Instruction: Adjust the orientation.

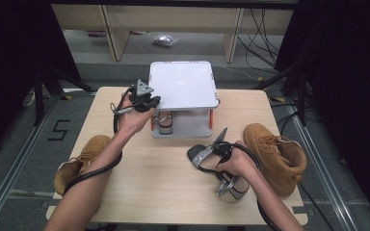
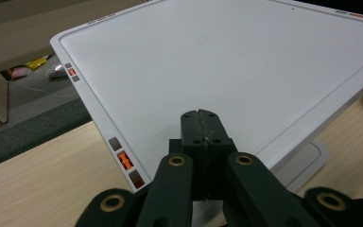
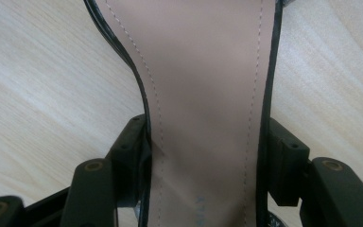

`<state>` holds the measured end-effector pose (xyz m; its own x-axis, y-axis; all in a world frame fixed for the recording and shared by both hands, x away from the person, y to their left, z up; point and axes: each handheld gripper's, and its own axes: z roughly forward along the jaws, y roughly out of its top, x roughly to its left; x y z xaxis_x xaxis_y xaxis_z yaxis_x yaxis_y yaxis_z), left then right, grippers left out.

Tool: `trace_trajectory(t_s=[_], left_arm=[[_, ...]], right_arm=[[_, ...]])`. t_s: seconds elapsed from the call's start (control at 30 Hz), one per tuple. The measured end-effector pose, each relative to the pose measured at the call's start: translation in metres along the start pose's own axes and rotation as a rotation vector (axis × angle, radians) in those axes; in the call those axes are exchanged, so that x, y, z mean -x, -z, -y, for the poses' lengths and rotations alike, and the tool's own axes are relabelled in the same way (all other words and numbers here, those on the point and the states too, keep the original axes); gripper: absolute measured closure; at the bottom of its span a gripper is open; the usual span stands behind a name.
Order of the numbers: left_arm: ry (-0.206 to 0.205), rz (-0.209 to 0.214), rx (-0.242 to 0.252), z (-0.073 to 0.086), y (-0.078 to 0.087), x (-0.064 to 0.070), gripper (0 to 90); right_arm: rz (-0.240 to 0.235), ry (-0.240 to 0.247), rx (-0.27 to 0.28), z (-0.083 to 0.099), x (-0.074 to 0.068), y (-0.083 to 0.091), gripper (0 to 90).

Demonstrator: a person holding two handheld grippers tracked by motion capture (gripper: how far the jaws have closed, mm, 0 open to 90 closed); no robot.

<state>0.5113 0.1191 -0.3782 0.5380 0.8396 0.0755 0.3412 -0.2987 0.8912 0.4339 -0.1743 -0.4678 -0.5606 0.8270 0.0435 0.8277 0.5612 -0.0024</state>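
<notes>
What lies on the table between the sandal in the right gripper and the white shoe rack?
Nothing visible. The right gripper holds the sandal by its sides, and only bare table lies between it and the shoe rack.

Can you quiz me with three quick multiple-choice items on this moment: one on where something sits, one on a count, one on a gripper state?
1. Where does the white two-level rack stand?
A. at the table's far middle
B. at the near left corner
C. on the floor

2. How many tan boots are there?
A. one
B. two
C. three

3. What is the right gripper doing?
A. hanging open over bare wood
B. shut on nothing
C. shut on a shoe

Answers: 1 A, the high view shows it at the table's far edge. 2 B, one boot at the left edge, one boot at the right. 3 C, its jaws press both sides of the beige insole of the black sandal. The left gripper is shut, empty, over the rack top.
</notes>
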Motion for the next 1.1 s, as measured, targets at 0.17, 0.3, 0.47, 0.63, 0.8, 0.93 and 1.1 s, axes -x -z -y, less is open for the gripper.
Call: trace_trajectory(t_s=[0.17,0.3,0.47,0.63,0.8,0.93,1.1], left_arm=[[0.002,0.0,0.002,0.0,0.0,0.001,90.0],[0.0,0.0,0.002,0.0,-0.001,0.001,90.0],[-0.002,0.001,0.0,-0.001,0.0,0.001,90.0],[-0.005,0.001,-0.001,-0.001,0.0,0.001,90.0],[-0.008,-0.001,-0.002,-0.001,0.0,0.001,90.0],[-0.017,-0.001,-0.013,-0.001,0.0,0.0,90.0],[-0.017,0.0,-0.011,-0.001,0.0,0.0,90.0]], right_arm=[[-0.029,-0.043,0.04,0.004,0.002,0.001,43.7],[-0.037,-0.078,0.068,0.006,0.002,0.006,43.9],[-0.047,-0.077,0.117,0.007,0.003,0.01,44.0],[-0.057,-0.102,0.145,0.006,0.001,0.017,44.0],[-0.063,-0.137,0.186,0.002,0.001,0.024,44.0],[-0.072,-0.165,0.216,-0.004,0.002,0.028,44.0],[-0.088,-0.198,0.25,-0.017,0.0,0.029,44.0]])
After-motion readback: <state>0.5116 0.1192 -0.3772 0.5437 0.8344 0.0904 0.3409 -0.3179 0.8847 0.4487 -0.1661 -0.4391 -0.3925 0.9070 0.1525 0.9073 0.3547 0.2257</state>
